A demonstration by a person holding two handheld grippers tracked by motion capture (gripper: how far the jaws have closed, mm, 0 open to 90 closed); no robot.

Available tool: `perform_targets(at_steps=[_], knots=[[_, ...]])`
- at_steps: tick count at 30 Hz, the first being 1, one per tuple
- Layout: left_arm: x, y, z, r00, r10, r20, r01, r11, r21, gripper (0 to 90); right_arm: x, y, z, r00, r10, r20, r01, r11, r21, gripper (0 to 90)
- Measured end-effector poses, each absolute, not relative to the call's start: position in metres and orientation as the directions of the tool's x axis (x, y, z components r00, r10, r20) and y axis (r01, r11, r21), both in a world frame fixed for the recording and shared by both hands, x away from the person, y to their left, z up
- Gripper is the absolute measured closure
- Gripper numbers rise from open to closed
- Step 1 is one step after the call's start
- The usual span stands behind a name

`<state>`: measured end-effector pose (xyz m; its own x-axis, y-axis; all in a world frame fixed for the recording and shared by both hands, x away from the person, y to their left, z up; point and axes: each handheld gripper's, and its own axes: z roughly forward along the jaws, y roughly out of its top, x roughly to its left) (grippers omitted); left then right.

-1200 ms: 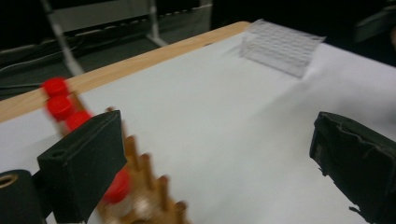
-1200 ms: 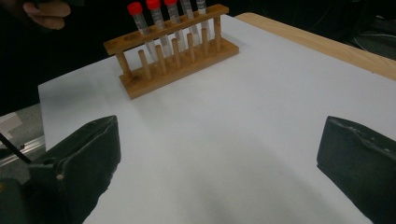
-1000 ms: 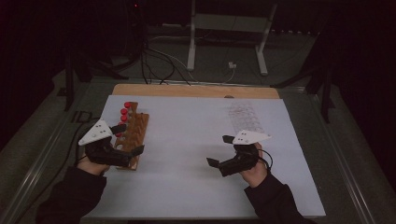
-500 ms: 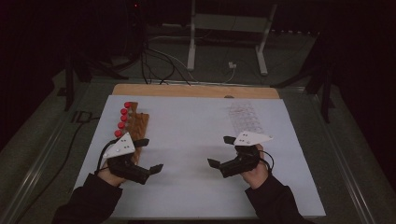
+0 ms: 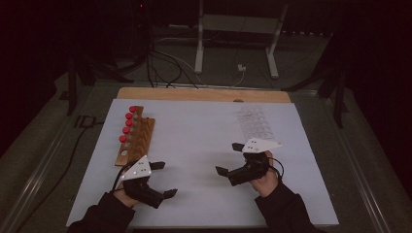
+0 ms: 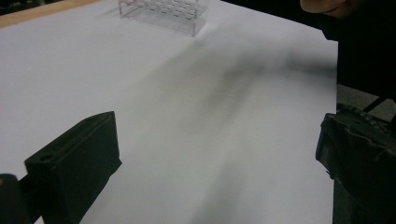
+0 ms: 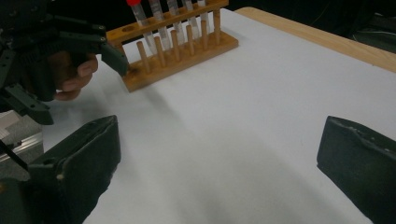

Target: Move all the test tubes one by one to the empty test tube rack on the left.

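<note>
A wooden rack (image 5: pixel 138 138) stands at the left of the white table sheet (image 5: pixel 194 136) and holds several red-capped tubes (image 5: pixel 127 127). A clear plastic rack (image 5: pixel 256 122) stands empty at the back right. My left gripper (image 5: pixel 165 179) hovers open near the front edge, just in front of the wooden rack's near end. My right gripper (image 5: pixel 228 158) is open in front of the clear rack, pointing left. The left gripper view has wide-apart jaws over bare sheet and the clear rack (image 6: pixel 163 11) far off. The right gripper view faces the wooden rack (image 7: pixel 182 46) and the left gripper (image 7: pixel 79 88).
The table's wooden edge (image 5: pixel 204 94) runs along the back. Beyond it are cables (image 5: pixel 165 63) and a metal stand (image 5: pixel 233 39) on a dark floor. A metal rail (image 5: pixel 43 165) borders the table's left side.
My left gripper has drawn back from beside the wooden rack toward the front edge and a little right. The right gripper has stayed in place.
</note>
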<state>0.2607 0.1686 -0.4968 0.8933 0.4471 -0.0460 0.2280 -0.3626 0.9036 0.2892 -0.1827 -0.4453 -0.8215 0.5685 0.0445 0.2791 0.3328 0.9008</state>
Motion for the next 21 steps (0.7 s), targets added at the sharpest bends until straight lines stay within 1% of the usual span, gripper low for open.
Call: perform_targets(at_steps=[6, 8, 11, 21], knots=[[0.254, 0.178, -0.506, 0.877, 0.48, -0.015, 0.21, -0.356, 0.911, 0.5, 0.29, -0.182, -0.447, -0.822, 0.568, 0.042, 0.28, 0.339, 0.898, 0.0], [0.252, 0.181, -0.51, 0.872, 0.488, -0.019, 0.222, -0.361, 0.906, 0.5, 0.29, -0.183, -0.448, -0.823, 0.567, 0.043, 0.281, 0.34, 0.897, 0.0], [0.249, 0.183, -0.513, 0.874, 0.487, -0.006, 0.218, -0.381, 0.899, 0.5, 0.291, -0.183, -0.449, -0.822, 0.567, 0.044, 0.283, 0.34, 0.897, 0.0], [0.25, 0.184, -0.513, 0.875, 0.484, -0.007, 0.204, -0.356, 0.912, 0.5, 0.291, -0.18, -0.453, -0.826, 0.562, 0.036, 0.28, 0.356, 0.891, 0.0]])
